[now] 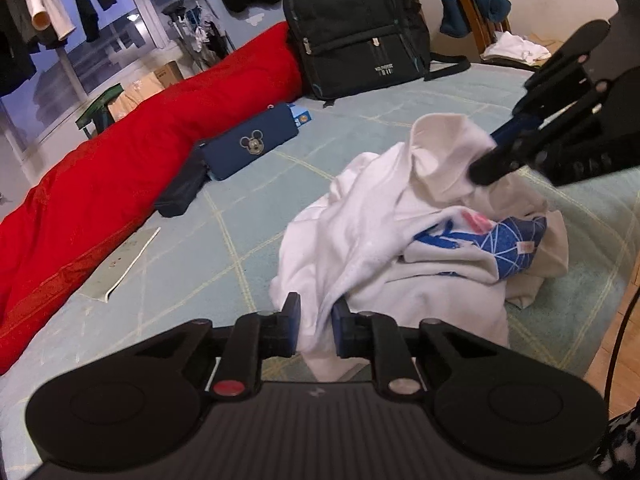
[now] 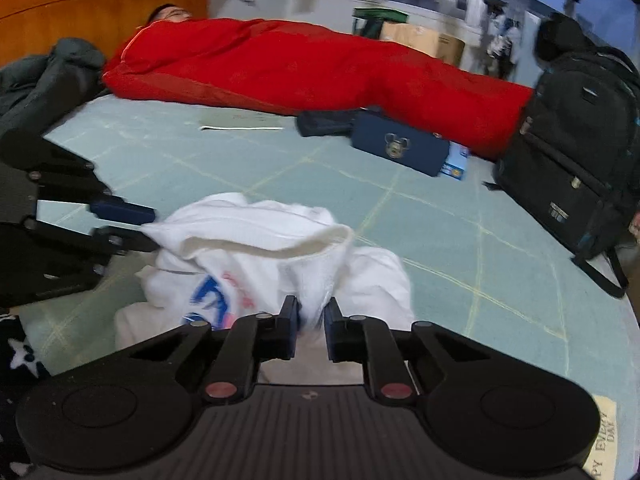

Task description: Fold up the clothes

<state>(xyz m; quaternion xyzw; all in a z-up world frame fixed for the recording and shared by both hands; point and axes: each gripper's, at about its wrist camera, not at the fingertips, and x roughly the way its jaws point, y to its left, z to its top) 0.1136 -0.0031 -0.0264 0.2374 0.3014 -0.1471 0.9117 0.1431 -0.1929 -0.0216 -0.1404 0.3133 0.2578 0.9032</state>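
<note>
Still crumpled white blue-printed shirt [image 1: 384, 240]

Few marks can be read here. A Mickey Mouse head emblem [image 1: 251, 143] is shown on the dark blue case [image 1: 248, 148] lying on the bed. A small white label is carried on the front of the black backpack [image 1: 352, 28], but its letters are too small to be made out. Blue and pink lettering is printed on the white garment [image 1: 384, 240], crumpled beyond reading. In the right wrist view, "EVERY DAY" is seen on a pale patch [image 2: 604, 438] at the lower right edge.
</note>
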